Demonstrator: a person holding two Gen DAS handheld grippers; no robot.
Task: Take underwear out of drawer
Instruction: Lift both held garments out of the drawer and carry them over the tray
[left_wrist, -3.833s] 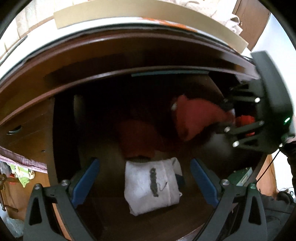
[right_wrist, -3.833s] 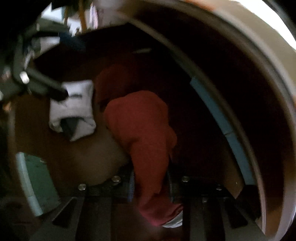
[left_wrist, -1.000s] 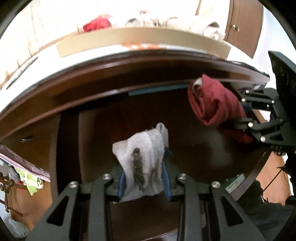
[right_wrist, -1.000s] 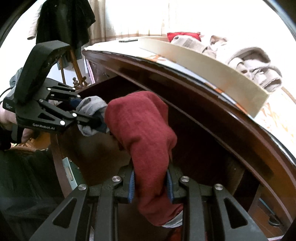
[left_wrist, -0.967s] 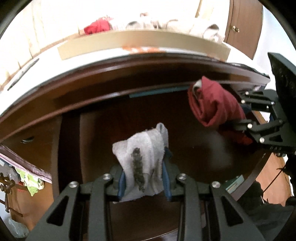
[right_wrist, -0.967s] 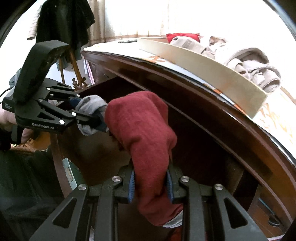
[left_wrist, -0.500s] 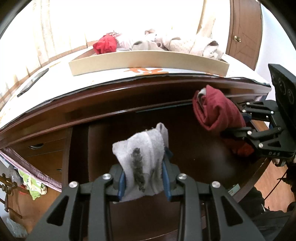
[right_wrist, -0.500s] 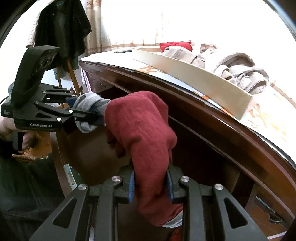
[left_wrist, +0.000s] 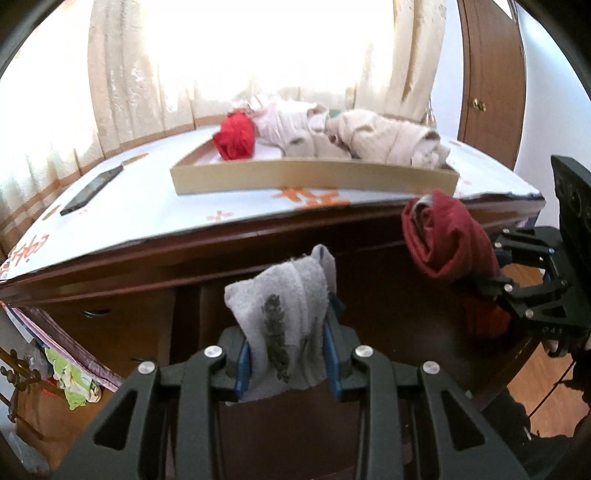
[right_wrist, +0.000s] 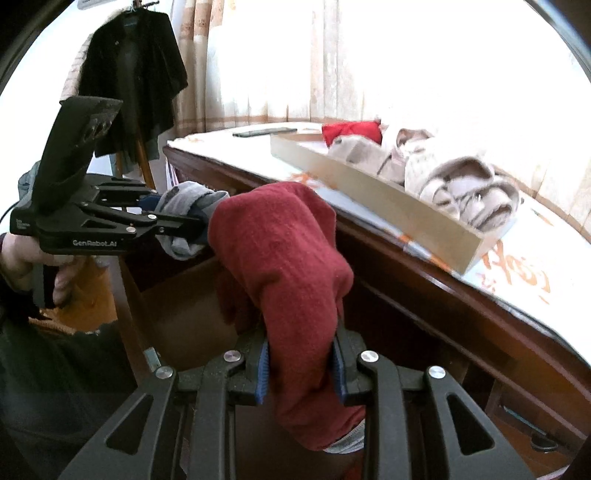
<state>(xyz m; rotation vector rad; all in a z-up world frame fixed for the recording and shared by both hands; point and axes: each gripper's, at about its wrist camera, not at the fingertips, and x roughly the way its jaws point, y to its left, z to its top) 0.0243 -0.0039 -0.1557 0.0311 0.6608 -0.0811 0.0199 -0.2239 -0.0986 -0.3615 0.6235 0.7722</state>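
While both garments are hanging clear above the open drawer (left_wrist: 373, 295), we are judging the step in hand to be the carry-out: the pieces are lifted but not yet set down. Starting at the left, we are pinching the grey underwear (left_wrist: 284, 325) in the left tool (left_wrist: 288, 363), its blue pads pressed against the cloth on both sides, with the fabric standing up out of the grip in front of the desk (left_wrist: 147, 210). Further right, we are clamping the dark red underwear (right_wrist: 284, 280) in the right tool (right_wrist: 300, 371), the garment draping over the pads and hanging below them. Next, we are probably needing to carry both pieces up over the desk edge toward the cardboard tray (left_wrist: 314, 179), where other folded clothes are already lying, and only then let the pads part. Looking from the left wrist, we are seeing the tray front-on and a phone (left_wrist: 90, 190) on the desk; looking from the right wrist, we are seeing the hand (right_wrist: 29, 262) gripping the left tool and a dark coat (right_wrist: 136, 74) hanging behind.
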